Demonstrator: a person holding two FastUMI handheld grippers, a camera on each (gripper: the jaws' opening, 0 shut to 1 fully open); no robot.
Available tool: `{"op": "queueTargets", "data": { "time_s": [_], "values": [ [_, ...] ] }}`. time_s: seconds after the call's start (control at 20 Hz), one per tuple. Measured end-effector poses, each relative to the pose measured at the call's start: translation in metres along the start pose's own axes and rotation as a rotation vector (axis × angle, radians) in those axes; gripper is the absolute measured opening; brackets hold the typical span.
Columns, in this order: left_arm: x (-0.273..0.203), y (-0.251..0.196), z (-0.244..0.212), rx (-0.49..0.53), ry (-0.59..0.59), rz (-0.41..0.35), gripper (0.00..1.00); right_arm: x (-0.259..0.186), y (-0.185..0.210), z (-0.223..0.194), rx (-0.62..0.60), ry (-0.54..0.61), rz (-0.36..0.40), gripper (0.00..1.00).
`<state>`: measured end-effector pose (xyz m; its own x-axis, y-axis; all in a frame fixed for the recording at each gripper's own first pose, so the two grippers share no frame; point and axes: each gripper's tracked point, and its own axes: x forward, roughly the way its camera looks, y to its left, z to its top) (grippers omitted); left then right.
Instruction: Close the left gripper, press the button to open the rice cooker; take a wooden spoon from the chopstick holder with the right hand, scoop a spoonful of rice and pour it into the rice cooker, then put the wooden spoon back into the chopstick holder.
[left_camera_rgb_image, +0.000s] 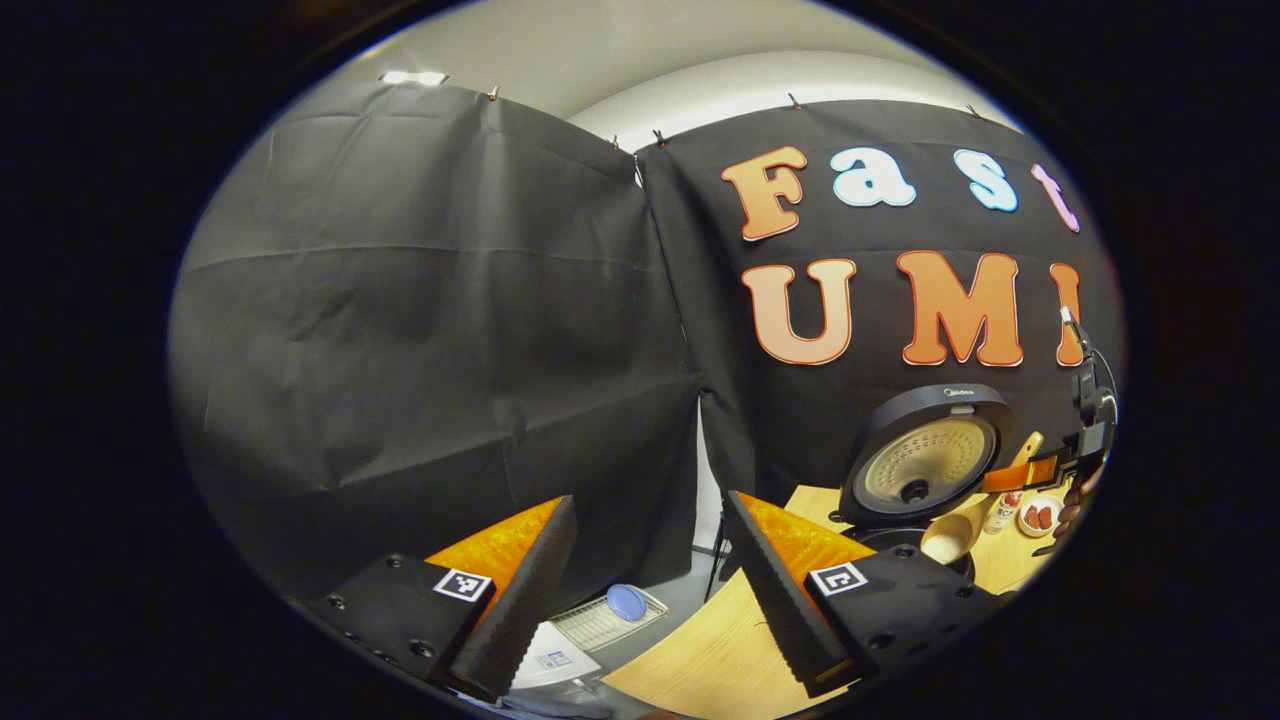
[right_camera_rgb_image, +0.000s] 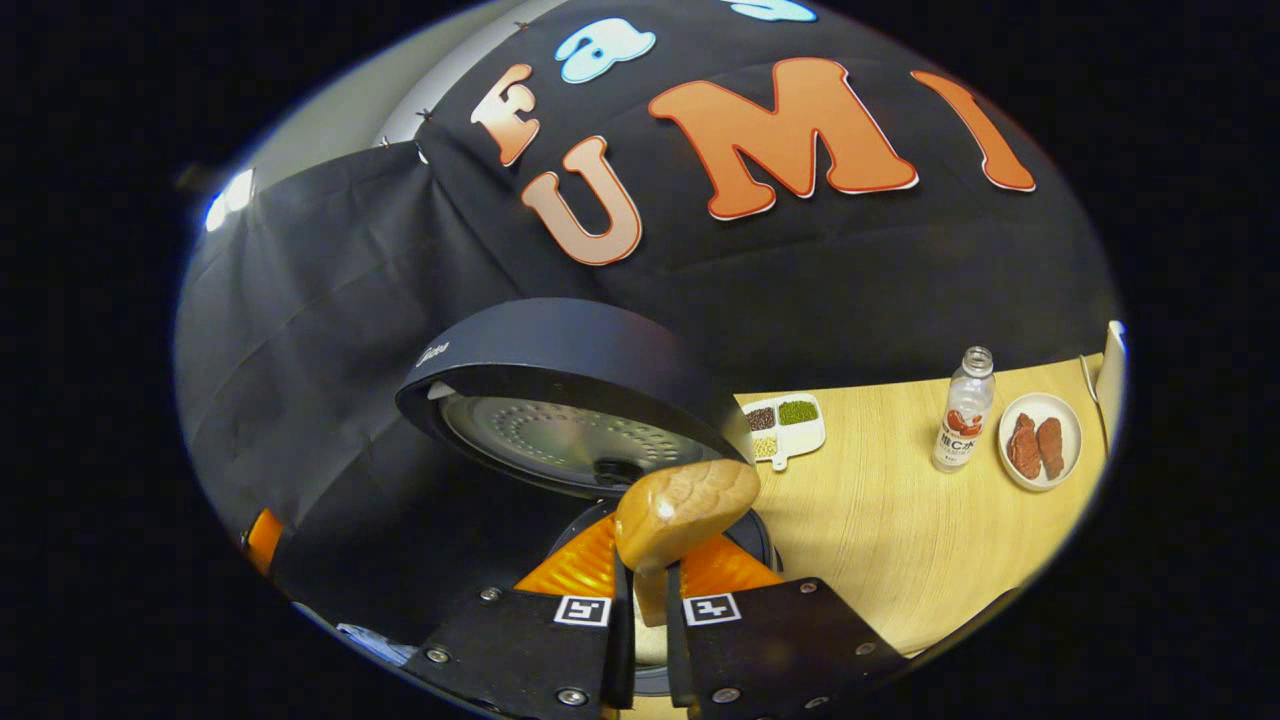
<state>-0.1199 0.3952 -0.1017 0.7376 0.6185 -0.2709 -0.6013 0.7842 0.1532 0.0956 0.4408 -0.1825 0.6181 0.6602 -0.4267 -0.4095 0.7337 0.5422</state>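
Right claw (right_camera_rgb_image: 643, 600) pinches the spoon (right_camera_rgb_image: 685, 510) handle, bowl turned over above the open cooker (right_camera_rgb_image: 560, 400): the pouring step, I judge. Next, carry the spoon back to its holder. Left claw (left_camera_rgb_image: 650, 570) hangs spread, off the bench (right_camera_rgb_image: 880, 510) edge. Black cloth walls the booth.

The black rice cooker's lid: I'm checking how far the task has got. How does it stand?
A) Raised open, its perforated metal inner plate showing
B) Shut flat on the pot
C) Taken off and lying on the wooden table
A: the black rice cooker's lid stands raised, its metal inner plate facing out, above the pale wooden spoon held in the right claw.
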Motion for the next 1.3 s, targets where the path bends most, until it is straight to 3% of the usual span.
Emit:
{"op": "queueTargets", "data": {
  "time_s": [0.8,1.2,1.3],
  "values": [
    [0.011,0.021,-0.017,-0.014,0.031,0.025,1.0,0.008,0.044,0.004,-0.469,-0.112,-0.01,0.12],
    [0.021,0.02,-0.021,-0.001,0.046,0.03,0.99,0.0,0.048,0.009,-0.623,-0.162,-0.015,0.12],
    [0.023,0.017,-0.024,0.003,0.051,0.028,1.0,0.0,0.043,0.01,-0.595,-0.158,-0.012,0.12]
  ]
}}
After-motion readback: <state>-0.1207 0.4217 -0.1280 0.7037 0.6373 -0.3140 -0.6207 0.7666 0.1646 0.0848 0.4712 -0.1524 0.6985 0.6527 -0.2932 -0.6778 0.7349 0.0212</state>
